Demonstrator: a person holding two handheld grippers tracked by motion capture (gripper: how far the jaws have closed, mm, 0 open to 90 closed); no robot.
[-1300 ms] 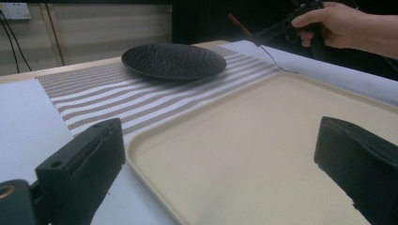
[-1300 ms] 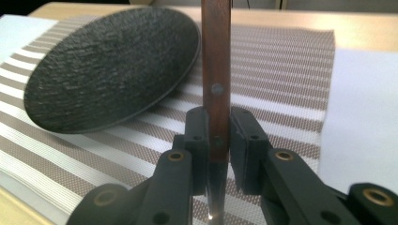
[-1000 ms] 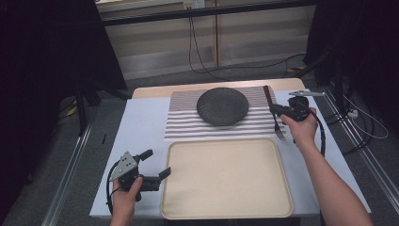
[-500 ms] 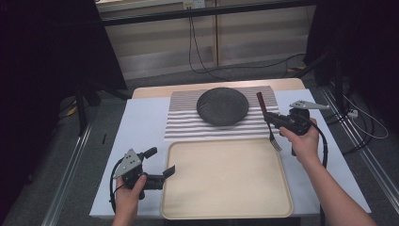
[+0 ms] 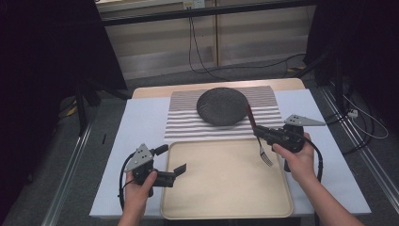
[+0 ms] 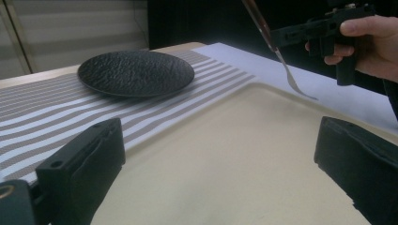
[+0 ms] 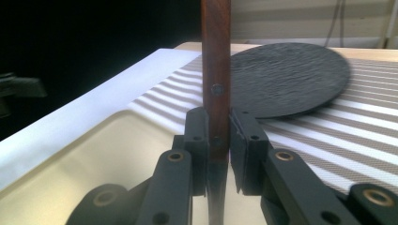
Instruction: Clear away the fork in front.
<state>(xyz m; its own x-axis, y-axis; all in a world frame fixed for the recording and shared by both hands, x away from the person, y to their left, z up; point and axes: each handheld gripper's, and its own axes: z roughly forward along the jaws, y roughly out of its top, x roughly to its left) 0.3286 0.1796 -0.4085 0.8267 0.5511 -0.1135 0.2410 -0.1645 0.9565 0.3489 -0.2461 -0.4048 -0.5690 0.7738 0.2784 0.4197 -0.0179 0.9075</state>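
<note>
Fork [image 5: 258, 136]: brown wooden handle, metal tines, tilted with handle up toward the plate and tines down over the tray's right part, clear of its surface. Black textured plate [image 5: 222, 106] flat on the striped placemat [image 5: 183, 120]. Beige tray [image 5: 221, 188] just in front, bare.

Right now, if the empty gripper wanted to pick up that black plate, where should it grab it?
Probably by the rim. The black plate lies flat and shallow on the striped mat, so only its raised edge gives the jaws something to pinch. The left gripper is open and could come low at the near edge.
</note>
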